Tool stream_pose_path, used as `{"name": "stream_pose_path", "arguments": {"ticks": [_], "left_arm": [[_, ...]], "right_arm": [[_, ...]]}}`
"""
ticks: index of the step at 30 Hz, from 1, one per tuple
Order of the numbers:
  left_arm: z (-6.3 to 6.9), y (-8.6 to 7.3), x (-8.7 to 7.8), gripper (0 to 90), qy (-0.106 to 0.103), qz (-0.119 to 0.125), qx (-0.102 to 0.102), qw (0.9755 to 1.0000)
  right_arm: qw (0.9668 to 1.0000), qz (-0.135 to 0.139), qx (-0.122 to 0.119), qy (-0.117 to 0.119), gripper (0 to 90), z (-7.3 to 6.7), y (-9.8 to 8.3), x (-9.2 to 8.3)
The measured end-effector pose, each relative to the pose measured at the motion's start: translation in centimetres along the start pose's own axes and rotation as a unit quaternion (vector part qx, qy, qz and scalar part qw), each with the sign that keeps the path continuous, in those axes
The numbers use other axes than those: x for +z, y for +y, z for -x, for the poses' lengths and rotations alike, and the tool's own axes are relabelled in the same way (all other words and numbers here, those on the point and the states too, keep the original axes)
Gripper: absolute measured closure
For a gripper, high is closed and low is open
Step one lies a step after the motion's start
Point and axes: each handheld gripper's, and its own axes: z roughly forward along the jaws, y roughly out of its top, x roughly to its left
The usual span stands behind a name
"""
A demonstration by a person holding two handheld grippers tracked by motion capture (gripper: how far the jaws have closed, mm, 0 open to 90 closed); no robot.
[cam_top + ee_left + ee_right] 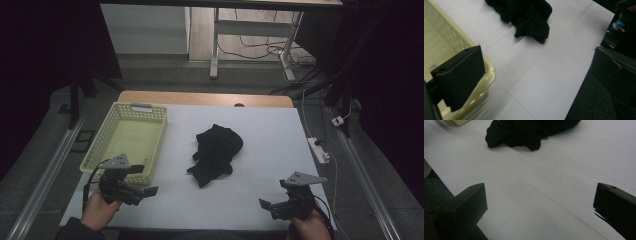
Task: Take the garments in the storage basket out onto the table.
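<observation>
Black crumpled cloth garment (216,154) lies bunched mid white tabletop (270,150), right of a pale yellow perforated plastic basket (127,140). Left tongs (145,180) and right tongs (270,196) hover spread, holding nothing, near the front edge.

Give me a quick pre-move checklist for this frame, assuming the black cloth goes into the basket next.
1. Left gripper open, nothing held: ok.
2. Right gripper open, nothing held: ok.
3. Black cloth lies free on the white table cover, apart from both grippers: ok.
4. Yellow basket empty: ok, as far as the high view shows.
5. Cloth unfolded or bunched: bunched; its edges cannot be told.
</observation>
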Motion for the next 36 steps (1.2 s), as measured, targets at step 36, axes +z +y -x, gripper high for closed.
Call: {"name": "stream_pose_path", "arguments": {"ticks": [36], "left_arm": [[-1.8, -6.2, -6.5, 0.0, 0.092, 0.014, -0.08, 0.9924]], "right_arm": [[1.0, -0.005, -0.003, -0.005, 0.0, -0.1, 0.0, 0.1]]}}
